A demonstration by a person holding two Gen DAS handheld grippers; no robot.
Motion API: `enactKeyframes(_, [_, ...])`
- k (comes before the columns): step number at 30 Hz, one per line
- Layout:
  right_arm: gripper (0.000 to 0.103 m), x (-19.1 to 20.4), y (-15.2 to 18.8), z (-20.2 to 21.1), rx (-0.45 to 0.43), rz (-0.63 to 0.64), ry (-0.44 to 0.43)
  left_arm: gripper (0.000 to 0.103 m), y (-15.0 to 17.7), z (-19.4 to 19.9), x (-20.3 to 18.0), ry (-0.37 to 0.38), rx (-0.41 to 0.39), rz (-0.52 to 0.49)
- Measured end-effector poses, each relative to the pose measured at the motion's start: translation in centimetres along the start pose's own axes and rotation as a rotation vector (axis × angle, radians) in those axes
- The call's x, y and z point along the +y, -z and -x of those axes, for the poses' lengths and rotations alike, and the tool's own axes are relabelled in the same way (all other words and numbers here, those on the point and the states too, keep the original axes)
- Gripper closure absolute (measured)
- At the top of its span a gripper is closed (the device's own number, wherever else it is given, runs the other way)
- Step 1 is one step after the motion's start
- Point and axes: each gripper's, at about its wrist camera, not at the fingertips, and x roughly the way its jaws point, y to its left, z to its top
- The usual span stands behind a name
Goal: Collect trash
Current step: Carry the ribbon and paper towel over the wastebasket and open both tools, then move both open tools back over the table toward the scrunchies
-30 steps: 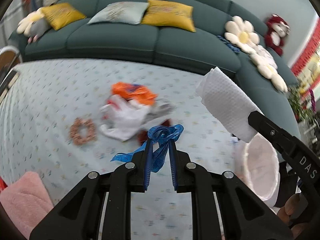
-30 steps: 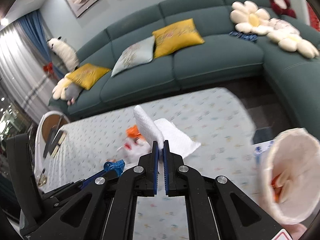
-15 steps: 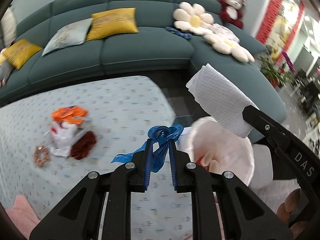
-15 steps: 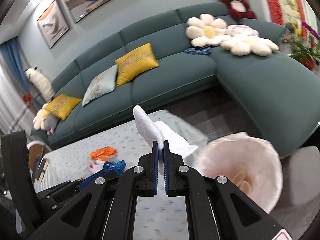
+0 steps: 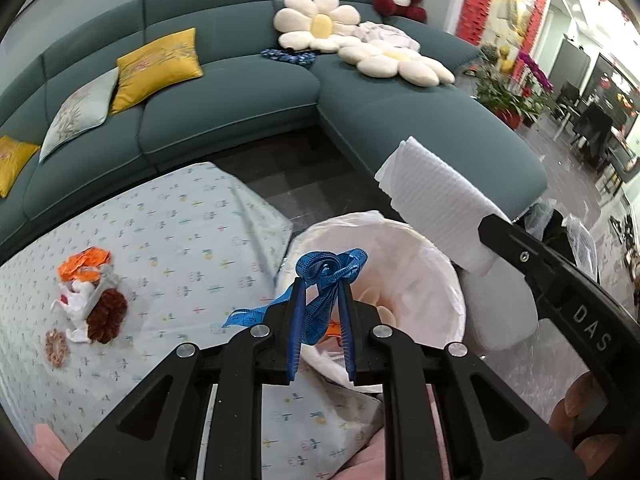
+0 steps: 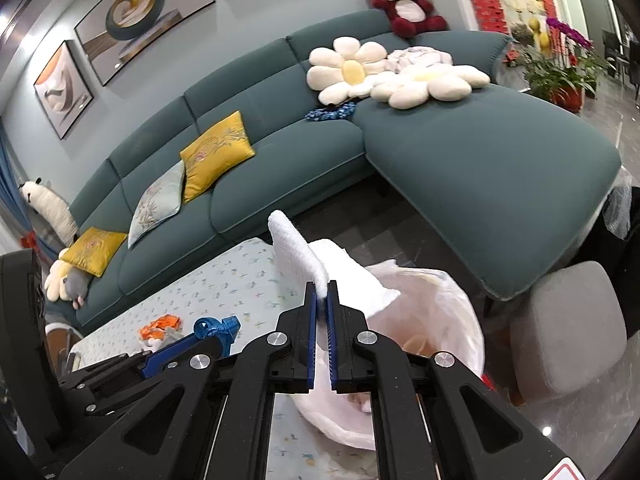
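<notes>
My left gripper (image 5: 320,286) is shut on a bunched blue measuring tape (image 5: 328,266), with one loose end trailing to the left. It hangs over the near rim of a white-lined trash bin (image 5: 424,264) beside the table. My right gripper (image 6: 321,286) is shut on a folded white paper towel (image 6: 296,252) and is held over the same bin (image 6: 452,308). In the left wrist view the towel (image 5: 436,200) juts up from the right gripper's black fingers (image 5: 532,260). Orange scraps lie inside the bin.
A table with a pale patterned cloth (image 5: 168,248) carries a heap of trash (image 5: 88,292): an orange wrapper, white paper, a dark red scrunchie and a small ring. A teal corner sofa (image 5: 240,92) with cushions stands behind. A grey stool (image 6: 568,328) sits right of the bin.
Both grippers have swung to the right, away from the trash heap on the table, and now hang over the bin. Each keeps its hold, tape in the left and towel in the right.
</notes>
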Motion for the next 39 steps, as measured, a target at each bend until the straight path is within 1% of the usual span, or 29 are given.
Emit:
enactKeyframes(7, [0.098,-1.8,0.6,0.2,-0.004,-0.025,0.016,0.087,0.0,-0.8,-2.2,0.012,0.018,-0.036])
enactKeyframes(16, [0.098,-2.8,0.9,-0.4,0.005,-0.046,0.016,0.083,-0.1,-1.8,-2.6,0.026,0.024,-0.035])
enactKeyframes(17, [0.097,-2.8,0.9,-0.5,0.004,-0.045,0.017,0.081,-0.2,-1.8,-2.5,0.030,0.022,-0.027])
enactKeyframes(18, [0.097,-2.8,0.9,-0.5,0.003,-0.044,0.018,0.073,-0.2,-1.8,-2.4,0.033,0.014,-0.015])
enactKeyframes(19, [0.093,-2.8,1.0,-0.6,0.001,-0.042,0.022,0.059,-0.3,-1.7,-2.3,0.028,0.006,-0.006])
enactKeyframes(21, [0.088,-2.8,1.1,-0.7,-0.001,-0.047,0.027,0.048,-0.4,-1.6,-2.1,0.012,-0.012,0.005])
enactKeyframes(22, [0.085,-2.9,1.1,-0.8,0.004,-0.054,0.020,0.047,-0.5,-1.5,-2.1,0.010,-0.018,0.006])
enactKeyframes(23, [0.079,-2.9,1.1,-0.8,0.004,-0.059,0.020,0.047,-0.5,-1.5,-2.1,0.011,-0.018,0.005])
enactKeyframes(25, [0.073,-2.9,1.2,-0.7,0.000,-0.062,0.023,0.046,-0.5,-1.5,-2.0,0.011,-0.014,0.008])
enactKeyframes(27, [0.072,-2.7,1.3,-0.5,-0.001,-0.058,0.026,0.046,-0.4,-1.4,-1.8,0.010,-0.017,0.011])
enactKeyframes(30, [0.064,-2.4,1.2,-0.3,-0.004,-0.053,0.027,0.046,-0.3,-1.1,-1.5,0.003,-0.020,0.016])
enactKeyframes(32, [0.059,-2.1,1.2,-0.2,-0.008,-0.047,0.026,0.043,-0.1,-0.8,-1.0,-0.001,-0.025,0.025])
enactKeyframes(33, [0.059,-1.8,1.1,-0.1,-0.007,-0.043,0.024,0.039,-0.1,-0.7,-0.8,-0.005,-0.028,0.029])
enactKeyframes(36, [0.056,-0.9,1.1,-0.2,-0.004,-0.027,0.021,0.033,0.1,-0.1,0.4,-0.011,-0.040,0.041])
enactKeyframes(38, [0.052,-0.2,1.1,-0.2,-0.003,-0.015,0.020,0.033,0.3,0.3,1.3,-0.026,-0.046,0.048])
enactKeyframes(39, [0.051,0.2,1.1,-0.2,-0.001,-0.010,0.017,0.033,0.4,0.5,2.0,-0.038,-0.049,0.058])
